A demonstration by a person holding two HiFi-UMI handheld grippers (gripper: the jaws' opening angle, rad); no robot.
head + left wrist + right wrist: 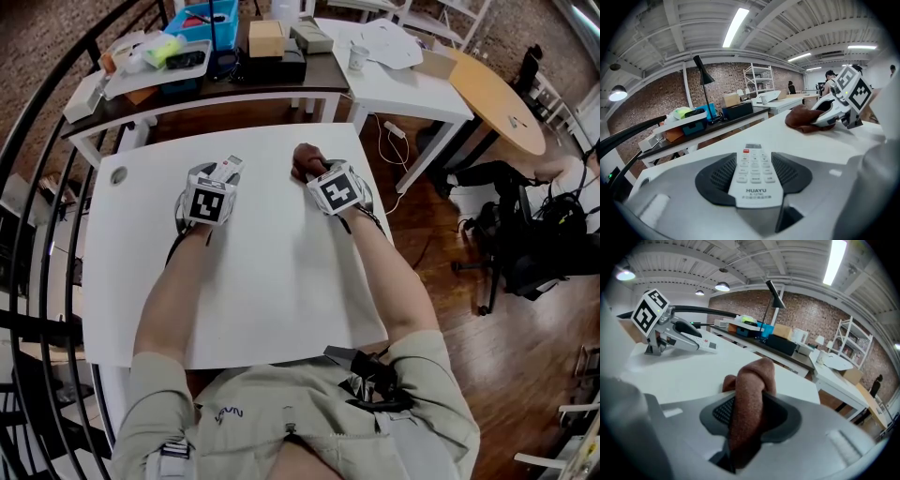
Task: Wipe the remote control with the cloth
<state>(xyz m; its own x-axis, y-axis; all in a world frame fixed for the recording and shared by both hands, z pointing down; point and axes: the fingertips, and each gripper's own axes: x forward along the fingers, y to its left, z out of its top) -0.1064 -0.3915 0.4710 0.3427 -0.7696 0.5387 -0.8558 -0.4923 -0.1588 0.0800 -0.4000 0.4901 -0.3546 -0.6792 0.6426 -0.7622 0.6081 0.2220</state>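
Pads [716, 180] of my left gripper [752, 161] are clamped on the remote control [752, 183], one on each long edge near its lower end, button face up. On the other side, the fingers [719, 412] of my right gripper [750, 411] are pressed together on the brown cloth [752, 378]. I read that split as deliberate: one tool steadies the remote, the other does the rubbing. Gripping the remote low down leaves the keypad and the top end sticking out past the jaws, open to a wipe. The cloth is bunched so a fat wad pokes out beyond the tips, and I judge that soft fabric, not hard plastic, would meet the buttons. From the head view both grippers sit low over the white table [281, 309], side by side but well apart, so cloth and remote are not in contact and the wiping has not started. The wad looks to be resting on the tabletop; I cannot tell whether the remote touches it. As for writing, the remote's face reads "HUAYU" in dark capitals below the keys, with a finer line beneath that is too small for me to trust, and a red key at the top. The marker cube [853, 91] on the right gripper shows only a black-and-white pattern, no words.
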